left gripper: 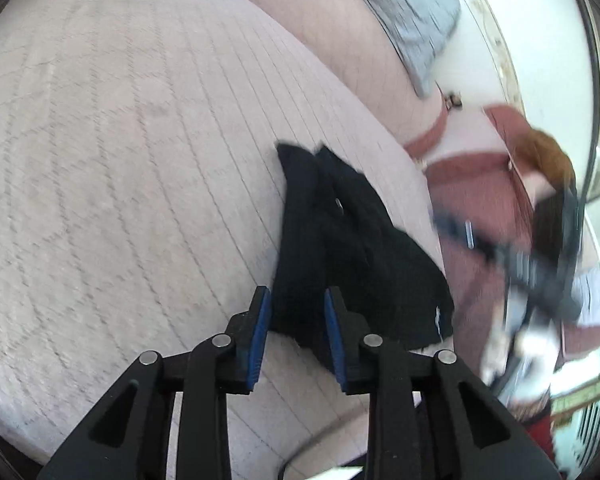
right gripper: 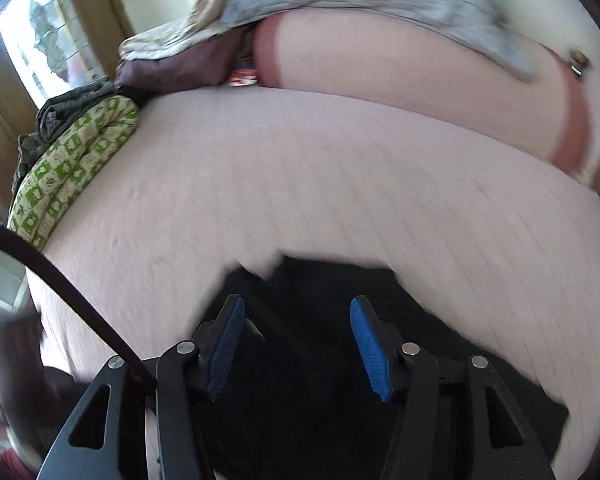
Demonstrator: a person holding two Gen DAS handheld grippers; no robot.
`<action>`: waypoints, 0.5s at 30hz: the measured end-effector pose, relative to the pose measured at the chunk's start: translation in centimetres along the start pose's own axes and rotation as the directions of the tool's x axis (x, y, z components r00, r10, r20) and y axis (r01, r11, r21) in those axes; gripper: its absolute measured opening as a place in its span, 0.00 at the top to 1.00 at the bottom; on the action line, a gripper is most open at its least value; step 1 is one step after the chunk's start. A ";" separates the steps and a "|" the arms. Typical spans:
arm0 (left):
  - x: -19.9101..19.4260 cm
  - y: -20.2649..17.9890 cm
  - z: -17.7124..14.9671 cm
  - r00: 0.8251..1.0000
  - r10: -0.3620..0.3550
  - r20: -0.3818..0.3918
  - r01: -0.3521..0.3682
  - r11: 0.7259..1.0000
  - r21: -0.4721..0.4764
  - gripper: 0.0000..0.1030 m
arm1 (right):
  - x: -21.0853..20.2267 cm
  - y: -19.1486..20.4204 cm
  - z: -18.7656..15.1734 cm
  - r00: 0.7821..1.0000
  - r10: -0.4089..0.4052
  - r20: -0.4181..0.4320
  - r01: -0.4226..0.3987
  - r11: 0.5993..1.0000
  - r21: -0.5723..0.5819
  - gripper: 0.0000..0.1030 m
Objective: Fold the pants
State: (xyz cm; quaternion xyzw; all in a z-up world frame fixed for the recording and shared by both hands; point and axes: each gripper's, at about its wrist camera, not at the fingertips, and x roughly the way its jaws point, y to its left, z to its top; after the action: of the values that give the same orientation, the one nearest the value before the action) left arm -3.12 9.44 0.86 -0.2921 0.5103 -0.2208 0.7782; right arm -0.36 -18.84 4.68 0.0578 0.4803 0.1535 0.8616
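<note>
Both tongs apart, nothing clamped: left tongs w/ narrow gap, right tongs wider, each angled down over the black pants. Pants lie bunched on the bed near its edge, prob. let go so a fold can settle or be re-gripped. Grey pillow sits well apart; green patterned cloth at the far edge.

The crumpled black fabric pants lie dark on the pale pinkish-grey quilted bed cover, stitched in faint lines and diamonds. The rolled cloth bundle is cream with a green check pattern. A grey pillow — streaked darker — sits beside a terracotta-banded cushion. Gripper pads are blue.
</note>
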 end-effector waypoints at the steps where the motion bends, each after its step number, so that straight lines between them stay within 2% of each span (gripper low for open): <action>1: 0.0 0.1 0.0 1.000 0.010 0.012 -0.010 1.000 -0.004 0.75 | -0.5 -0.9 -1.3 1.000 0.017 0.002 -0.017 1.000 0.022 0.42; 6: 1.9 -1.0 -0.3 0.999 0.052 0.001 -0.052 0.998 0.022 0.74 | 0.2 -0.8 -6.6 0.991 0.133 0.018 -0.134 0.986 0.098 0.45; 10: 1.4 -1.1 -0.3 0.995 0.093 0.035 -0.094 0.995 0.042 0.70 | 3.6 -0.2 -7.4 0.992 0.124 -0.009 -0.122 0.982 0.143 0.46; 12: 1.2 -0.8 -0.3 0.994 0.095 0.051 -0.097 0.995 0.030 0.69 | 4.2 0.0 -7.6 0.985 0.171 -0.017 -0.166 0.973 0.158 0.87; 13: 1.3 -0.5 -0.1 0.994 0.096 0.055 -0.097 0.995 0.021 0.69 | 4.2 0.2 -7.8 0.980 0.198 -0.022 -0.192 0.967 0.167 0.95; 15: 1.0 0.0 -0.2 0.995 0.087 0.057 -0.087 0.996 0.002 0.68 | 2.8 0.5 -8.3 0.979 0.202 0.015 -0.202 0.968 0.149 0.96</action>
State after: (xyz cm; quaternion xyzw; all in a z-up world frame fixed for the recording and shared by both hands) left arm -2.92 8.80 0.13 -0.2739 0.4997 -0.1793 0.8020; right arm -6.15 -17.83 -1.89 0.1711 0.4823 0.2038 0.8346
